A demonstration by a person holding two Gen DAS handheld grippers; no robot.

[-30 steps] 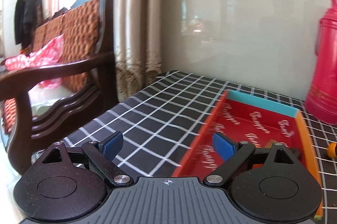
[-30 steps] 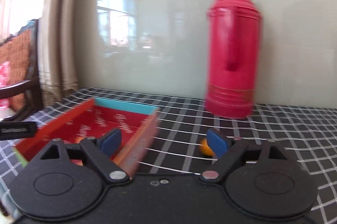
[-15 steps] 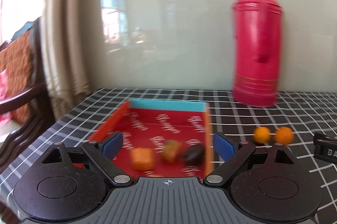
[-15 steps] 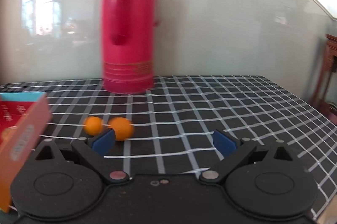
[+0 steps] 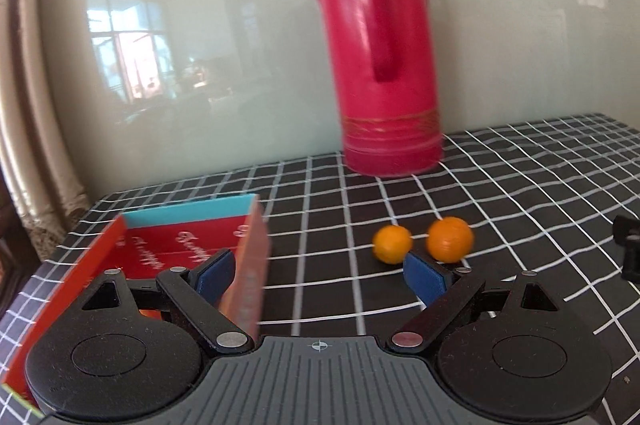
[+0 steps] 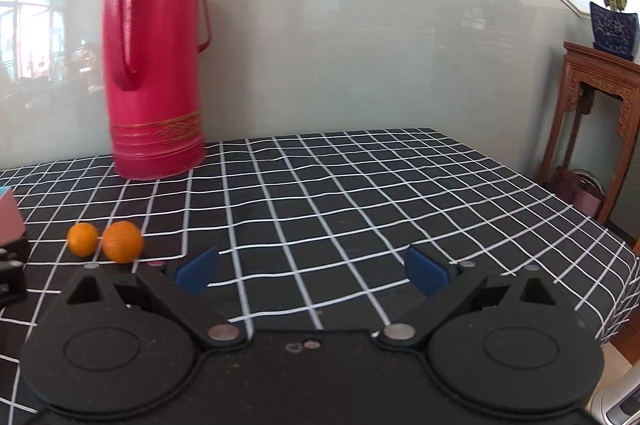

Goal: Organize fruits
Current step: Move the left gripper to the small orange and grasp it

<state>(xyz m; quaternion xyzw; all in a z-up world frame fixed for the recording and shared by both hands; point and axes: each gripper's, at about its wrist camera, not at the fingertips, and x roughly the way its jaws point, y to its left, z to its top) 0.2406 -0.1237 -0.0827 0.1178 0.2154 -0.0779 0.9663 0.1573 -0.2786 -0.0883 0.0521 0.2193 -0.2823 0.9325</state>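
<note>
Two oranges lie side by side on the checked tablecloth: a smaller one and a larger one. A red open box with a teal far wall sits to their left; a bit of orange fruit shows inside it behind my left finger. My left gripper is open and empty, straddling the box's right wall, its right pad just in front of the oranges. My right gripper is open and empty, to the right of the oranges.
A tall red thermos flask stands at the back by the glossy wall. The table's right edge drops off near a carved wooden stand with a potted plant. The right gripper's edge shows in the left view.
Both grippers have swung to the right. The left view went from the chair and box to the box's right wall and the oranges. The right view now faces bare cloth.
</note>
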